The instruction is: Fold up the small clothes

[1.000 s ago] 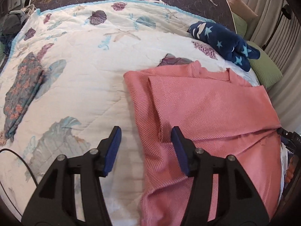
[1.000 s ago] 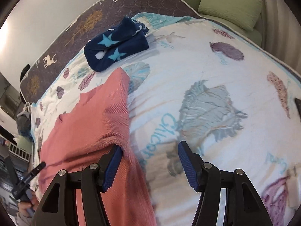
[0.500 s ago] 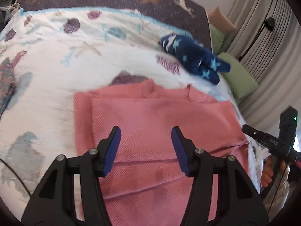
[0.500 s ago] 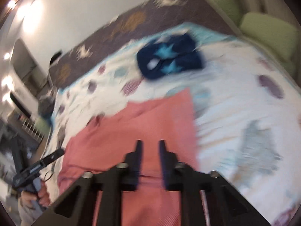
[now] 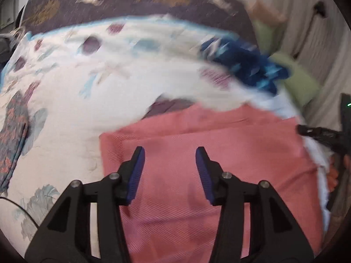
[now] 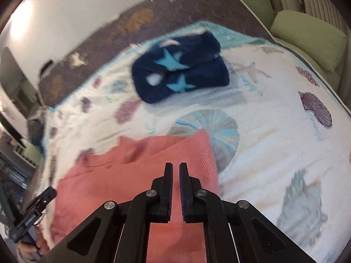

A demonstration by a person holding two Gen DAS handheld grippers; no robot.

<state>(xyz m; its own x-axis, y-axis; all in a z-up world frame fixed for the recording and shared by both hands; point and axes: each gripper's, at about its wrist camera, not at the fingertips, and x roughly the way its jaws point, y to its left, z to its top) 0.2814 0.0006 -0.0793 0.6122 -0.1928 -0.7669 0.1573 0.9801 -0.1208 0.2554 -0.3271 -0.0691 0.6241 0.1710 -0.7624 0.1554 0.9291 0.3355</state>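
Note:
A salmon-pink garment (image 5: 219, 144) lies partly folded on the seashell quilt (image 5: 87, 87). My left gripper (image 5: 170, 151) hovers over its left half. Its jaws are closing, with nothing gripped between them and only the flat cloth below. In the right wrist view the same pink garment (image 6: 122, 175) fills the lower left. My right gripper (image 6: 176, 166) is shut above the garment's right part, near its right edge, and no cloth shows pinched between the pads. Both views are blurred by motion.
A folded navy garment with light-blue stars (image 6: 179, 70) sits farther back on the quilt. A folded floral garment (image 5: 13, 135) lies at the quilt's left edge. Green pillows (image 6: 307, 35) lie beyond the bed's right side, with a dark deer-print cover (image 6: 136, 22) behind.
The right gripper went from wide open beside the garment's edge to shut, and swung left over the pink cloth. The left gripper moved right over the garment and its jaws narrowed.

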